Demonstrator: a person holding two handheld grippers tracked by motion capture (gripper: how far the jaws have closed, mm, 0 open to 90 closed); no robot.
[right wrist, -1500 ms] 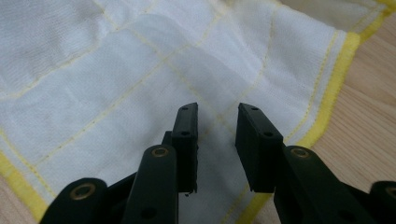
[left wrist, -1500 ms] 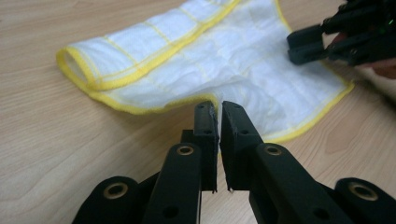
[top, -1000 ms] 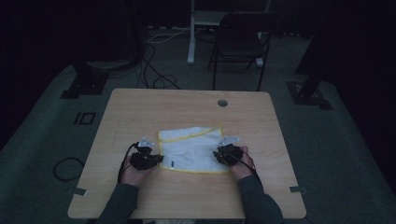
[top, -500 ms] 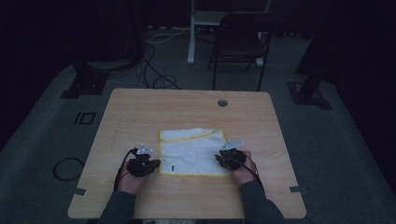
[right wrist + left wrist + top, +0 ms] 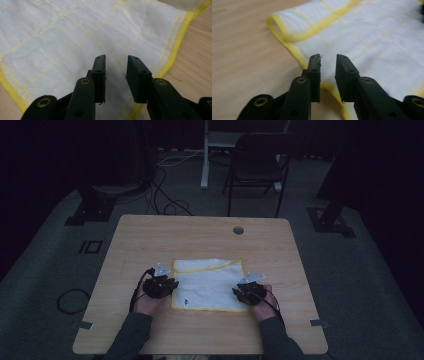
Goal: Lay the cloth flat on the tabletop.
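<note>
Woven white cloth [image 5: 372, 42], yellow-hemmed, seemingly folded, lies on woodgrain table [image 5: 200, 232].

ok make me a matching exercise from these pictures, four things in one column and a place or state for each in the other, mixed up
Things:
1. white cloth with yellow border
2. left gripper
3. right gripper
4. black folding chair

Places or states:
A. on the floor beyond the table's far edge
B. at the cloth's right edge, jaws apart
C. lying on the wooden table, top edge folded over
D. at the cloth's left edge, jaws just opened, nothing clamped

Pairs: 1-C, 2-D, 3-B, 4-A
</note>
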